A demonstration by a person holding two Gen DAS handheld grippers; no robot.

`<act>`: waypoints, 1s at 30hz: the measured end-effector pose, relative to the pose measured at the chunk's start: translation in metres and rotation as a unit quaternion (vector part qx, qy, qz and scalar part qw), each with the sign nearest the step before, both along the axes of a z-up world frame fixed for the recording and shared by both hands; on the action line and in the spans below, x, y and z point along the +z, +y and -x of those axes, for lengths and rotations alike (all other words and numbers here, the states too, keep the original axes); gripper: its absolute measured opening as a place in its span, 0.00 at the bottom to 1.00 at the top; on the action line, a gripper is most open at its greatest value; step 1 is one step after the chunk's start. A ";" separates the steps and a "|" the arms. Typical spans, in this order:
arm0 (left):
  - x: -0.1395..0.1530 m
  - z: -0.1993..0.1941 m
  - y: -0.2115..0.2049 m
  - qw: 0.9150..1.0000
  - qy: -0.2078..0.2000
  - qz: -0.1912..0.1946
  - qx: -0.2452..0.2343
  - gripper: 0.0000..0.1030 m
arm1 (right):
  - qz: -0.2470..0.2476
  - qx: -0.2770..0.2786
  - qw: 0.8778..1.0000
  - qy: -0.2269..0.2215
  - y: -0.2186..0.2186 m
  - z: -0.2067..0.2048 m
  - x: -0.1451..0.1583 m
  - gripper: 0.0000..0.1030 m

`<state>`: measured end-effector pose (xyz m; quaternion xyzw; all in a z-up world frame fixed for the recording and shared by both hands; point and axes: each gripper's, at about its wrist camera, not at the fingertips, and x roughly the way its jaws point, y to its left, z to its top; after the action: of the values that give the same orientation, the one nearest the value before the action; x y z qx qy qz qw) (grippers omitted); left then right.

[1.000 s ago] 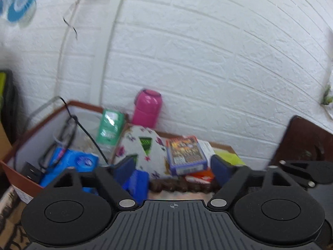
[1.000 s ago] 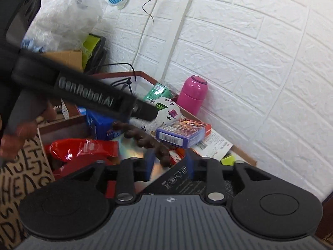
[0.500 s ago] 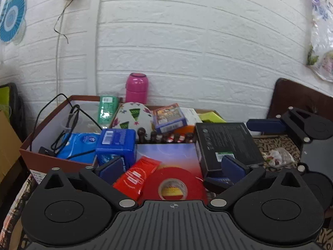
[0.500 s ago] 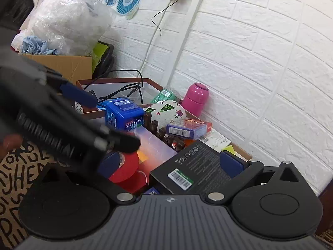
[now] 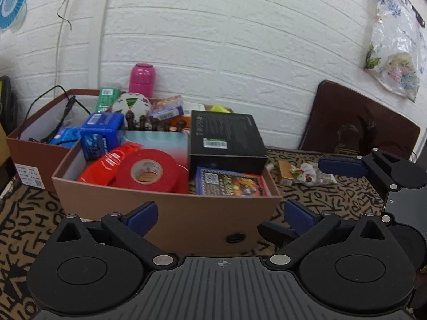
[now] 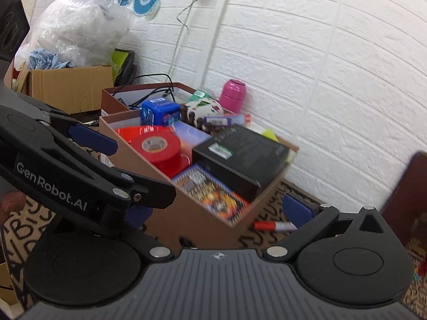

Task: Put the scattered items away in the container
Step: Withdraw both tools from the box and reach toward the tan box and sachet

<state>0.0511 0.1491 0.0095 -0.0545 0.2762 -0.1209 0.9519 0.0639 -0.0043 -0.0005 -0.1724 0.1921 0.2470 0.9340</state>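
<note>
Claws are pulling back: my left claw (image 5: pixel 221 214) and right claw (image 6: pixel 222 212) are both hanging apart and empty, having just released the black box (image 5: pixel 225 136) into the brown container (image 5: pixel 170 213). Beyond, wrappers (image 5: pixel 301 172) are still waiting on the worktop (image 5: pixel 333 194).

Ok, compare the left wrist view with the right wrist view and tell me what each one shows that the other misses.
Only the left wrist view shows the small yellowish box and crumpled wrapper lying on the patterned cloth right of the brown container, plus the floral plastic bag hanging on the wall.

Only the right wrist view shows the red-and-white tube on the cloth beside the container, and the cardboard carton under the clear plastic bag.

Both show the red tape roll, black box, blue box and pink bottle.
</note>
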 end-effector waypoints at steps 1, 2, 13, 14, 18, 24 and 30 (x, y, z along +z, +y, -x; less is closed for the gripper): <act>-0.003 0.002 -0.007 1.000 0.003 0.003 -0.005 1.00 | -0.005 -0.007 1.000 0.005 -0.008 0.004 -0.002 1.00; -0.005 0.004 -0.015 1.000 0.006 0.005 -0.010 1.00 | -0.009 -0.014 1.000 0.010 -0.016 0.008 -0.004 1.00; -0.032 -0.006 -0.090 0.998 0.025 0.022 -0.062 1.00 | -0.055 -0.101 0.992 0.048 -0.104 0.014 -0.033 1.00; -0.036 -0.010 -0.096 0.997 0.028 0.022 -0.064 1.00 | -0.058 -0.108 0.991 0.054 -0.111 0.011 -0.036 1.00; -0.050 -0.027 -0.115 0.996 0.039 0.016 -0.075 0.99 | -0.060 -0.129 0.988 0.067 -0.129 0.001 -0.051 1.00; -0.063 -0.049 -0.136 0.995 0.044 -0.014 -0.092 0.96 | -0.063 -0.147 0.983 0.087 -0.145 -0.017 -0.070 1.00; -0.068 -0.069 -0.143 0.996 0.040 -0.018 -0.076 0.93 | -0.067 -0.156 0.980 0.108 -0.150 -0.037 -0.086 0.99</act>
<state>0.1197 0.0064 -0.0582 -0.0208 0.3191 -0.1861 0.9290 0.1004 -0.1544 -0.0862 -0.0498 0.2993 0.1279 0.9442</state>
